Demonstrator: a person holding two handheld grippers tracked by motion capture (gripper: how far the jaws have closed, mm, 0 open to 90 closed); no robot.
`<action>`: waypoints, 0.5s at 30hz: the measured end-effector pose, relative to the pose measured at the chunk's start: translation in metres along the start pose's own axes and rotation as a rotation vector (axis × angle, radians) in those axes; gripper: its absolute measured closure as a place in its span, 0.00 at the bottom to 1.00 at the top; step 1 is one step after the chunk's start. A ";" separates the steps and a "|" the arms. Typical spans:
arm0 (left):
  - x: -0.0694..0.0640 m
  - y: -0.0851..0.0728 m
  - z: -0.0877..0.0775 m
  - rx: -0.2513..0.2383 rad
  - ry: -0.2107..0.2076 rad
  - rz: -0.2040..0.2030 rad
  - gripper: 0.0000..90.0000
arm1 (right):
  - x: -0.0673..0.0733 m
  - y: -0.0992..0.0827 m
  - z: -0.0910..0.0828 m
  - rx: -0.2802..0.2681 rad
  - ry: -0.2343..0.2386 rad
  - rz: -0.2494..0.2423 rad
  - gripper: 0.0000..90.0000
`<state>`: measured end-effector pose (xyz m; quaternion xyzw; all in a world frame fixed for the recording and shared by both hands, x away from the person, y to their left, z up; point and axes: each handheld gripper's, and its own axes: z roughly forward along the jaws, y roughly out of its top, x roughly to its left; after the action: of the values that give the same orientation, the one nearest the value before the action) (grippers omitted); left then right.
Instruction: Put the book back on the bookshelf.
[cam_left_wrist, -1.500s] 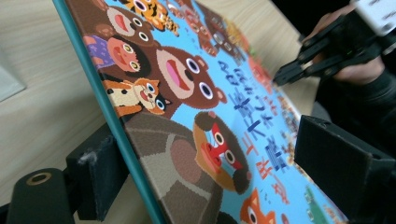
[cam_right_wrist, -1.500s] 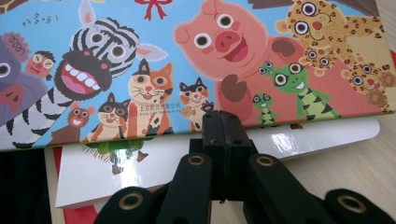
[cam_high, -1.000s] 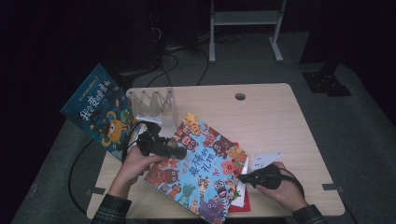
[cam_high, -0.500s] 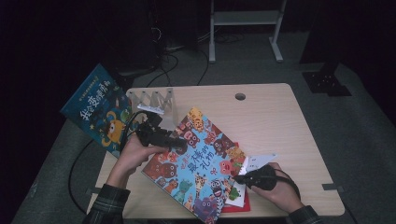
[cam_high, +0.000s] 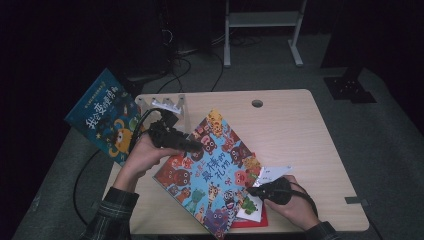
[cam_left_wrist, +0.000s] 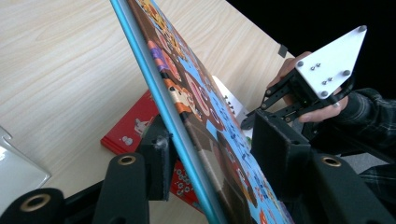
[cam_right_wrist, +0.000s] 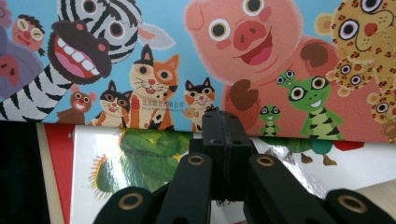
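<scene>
Left gripper view puts the animal book (cam_left_wrist: 187, 98) tilted up on edge between the jaws of your left hand-held gripper (cam_left_wrist: 210, 154), which have just been closing on its blue spine edge; one pad touches, the other seems just clear. It looks like a stiff, thin, glossy hardcover, so expect slip: pinch deep, near the spine. Its lower corner rests over the red book (cam_high: 250, 222) on the table (cam_high: 310, 135). Your right hand-held gripper (cam_right_wrist: 224, 126) is pressed together, empty.

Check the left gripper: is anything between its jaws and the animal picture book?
Nothing visible. The animal picture book's raised edge already sits between the left gripper's jaws, which have just been closing; whether both pads press it is unclear.
</scene>
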<state>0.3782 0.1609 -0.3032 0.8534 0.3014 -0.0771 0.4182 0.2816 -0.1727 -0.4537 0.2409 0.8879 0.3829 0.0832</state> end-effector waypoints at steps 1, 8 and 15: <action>-0.001 0.001 -0.001 0.000 0.000 0.000 0.57 | 0.000 0.000 0.000 0.000 0.000 0.000 0.99; -0.003 0.004 -0.005 0.013 0.008 0.003 0.58 | 0.005 0.004 0.005 -0.009 -0.038 0.003 0.99; -0.007 0.011 -0.007 0.047 0.052 0.014 0.62 | 0.008 0.006 0.009 -0.013 -0.055 0.000 0.99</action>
<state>0.3779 0.1575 -0.2889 0.8668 0.3043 -0.0591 0.3906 0.2802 -0.1597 -0.4548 0.2508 0.8828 0.3819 0.1092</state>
